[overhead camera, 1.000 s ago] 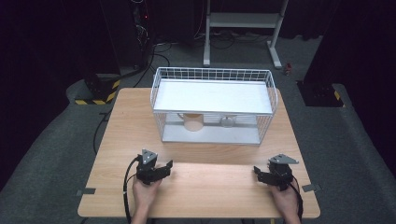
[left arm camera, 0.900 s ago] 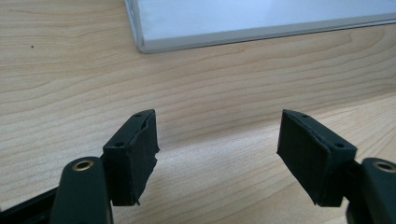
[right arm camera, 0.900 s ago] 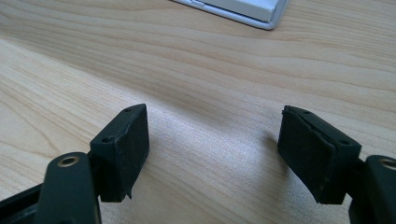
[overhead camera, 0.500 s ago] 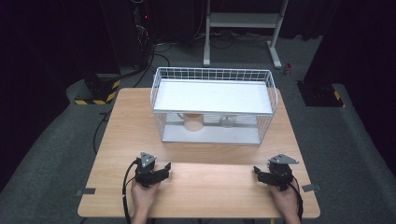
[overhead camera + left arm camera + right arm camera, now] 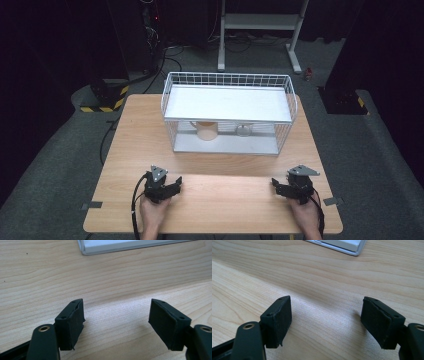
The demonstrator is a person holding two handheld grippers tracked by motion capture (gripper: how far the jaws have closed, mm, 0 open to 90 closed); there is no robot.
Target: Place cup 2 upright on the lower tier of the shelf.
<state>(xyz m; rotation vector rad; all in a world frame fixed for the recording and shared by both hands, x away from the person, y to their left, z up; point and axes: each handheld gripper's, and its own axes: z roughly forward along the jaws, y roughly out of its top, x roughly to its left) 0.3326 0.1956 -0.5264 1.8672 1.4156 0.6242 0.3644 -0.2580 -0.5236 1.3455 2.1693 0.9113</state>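
Both grippers rest low over the wooden table near its front edge, each held in a hand. My left gripper sits at the front left with its jaws pointing toward the table's middle. In the left gripper view the left gripper is open, with bare wood between its pads. My right gripper sits at the front right, jaws pointing left. Seen in its own view, the right gripper is likewise open and holds nothing.
A white wire rack with a flat white shelf on top stands at the table's far middle. Under the shelf stand a cream mug and a small clear glass item. The rack's base corner lies ahead of the left jaws.
My left gripper has shifted slightly toward the front edge. The right gripper has stayed still, and both sets of jaws keep the same width.
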